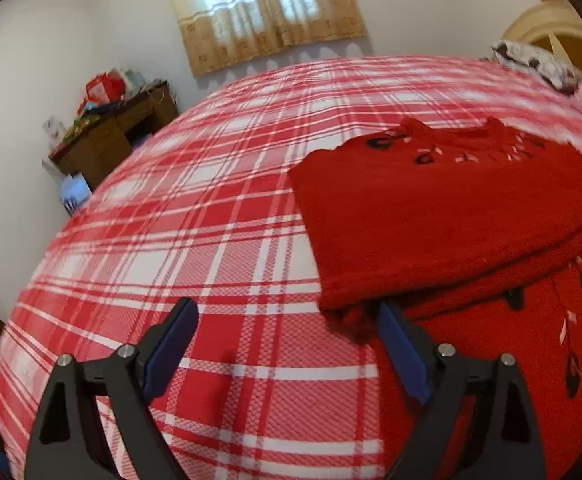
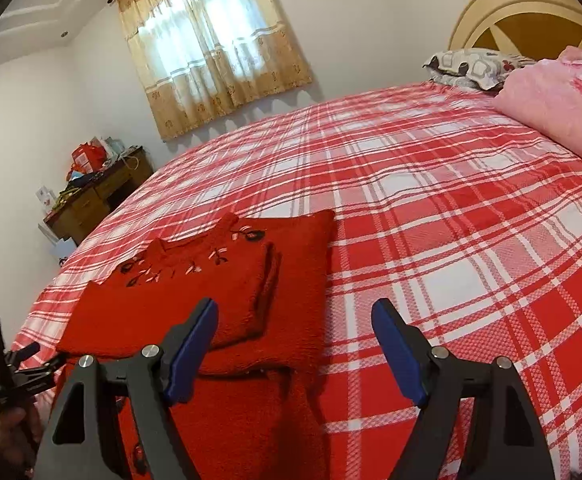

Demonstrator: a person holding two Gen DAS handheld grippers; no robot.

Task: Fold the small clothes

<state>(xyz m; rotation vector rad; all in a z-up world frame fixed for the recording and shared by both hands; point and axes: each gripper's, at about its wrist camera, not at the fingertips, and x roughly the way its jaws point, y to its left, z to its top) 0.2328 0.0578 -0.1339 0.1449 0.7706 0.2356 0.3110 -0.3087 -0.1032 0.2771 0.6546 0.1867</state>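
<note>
A red knitted sweater [image 1: 451, 216] with small embroidered flowers lies partly folded on the red and white plaid bed cover [image 1: 211, 208]. In the left wrist view it fills the right side. My left gripper [image 1: 287, 316] is open and low over the cover, its right finger beside the near left corner of the folded layer, with nothing between the pads. In the right wrist view the sweater [image 2: 195, 284] lies at the lower left. My right gripper [image 2: 295, 312] is open above its right edge, the left finger over the fabric and the right finger over bare cover.
A pink blanket [image 2: 563, 100] and a patterned pillow [image 2: 471, 64] lie by the headboard [image 2: 523, 24] at the far right. A cluttered wooden desk [image 2: 99, 196] stands at the left wall under a curtained window [image 2: 211, 48]. A hand [image 2: 7, 424] shows at the lower left.
</note>
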